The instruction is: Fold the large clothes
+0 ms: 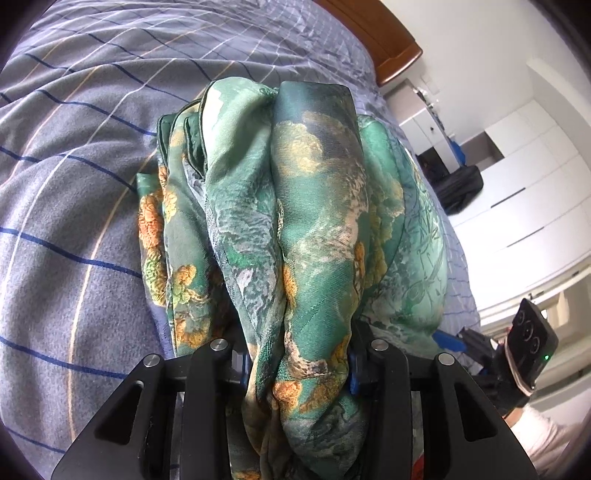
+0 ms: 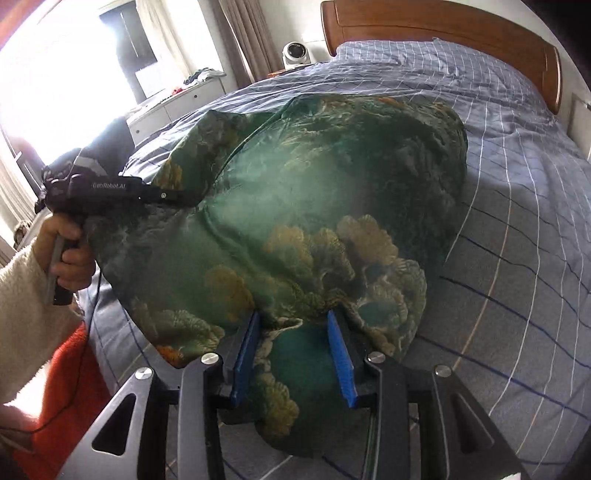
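Nearest to us, our left gripper (image 1: 299,373) clamps a thick bunch of the green floral garment (image 1: 295,206); the silky cloth fills the gap between its jaws and spills over them. From there the fabric hangs in bunched folds down to the bed (image 1: 74,184), with its grey checked cover.

Our right gripper (image 2: 295,354) holds another part of the same garment (image 2: 314,192), the cloth pinched between its blue pads (image 2: 341,360) and gathered in the gap. Beyond it the fabric spreads out wide like a sail, lifted above the bed (image 2: 517,221). At its far left edge our left gripper (image 2: 170,195) bites the cloth, carried by our left hand (image 2: 70,254) in a cream sleeve (image 2: 22,314).

Farther off stands the wooden headboard (image 2: 443,26), and beside it a small white fan (image 2: 295,53) near the curtains (image 2: 236,37).
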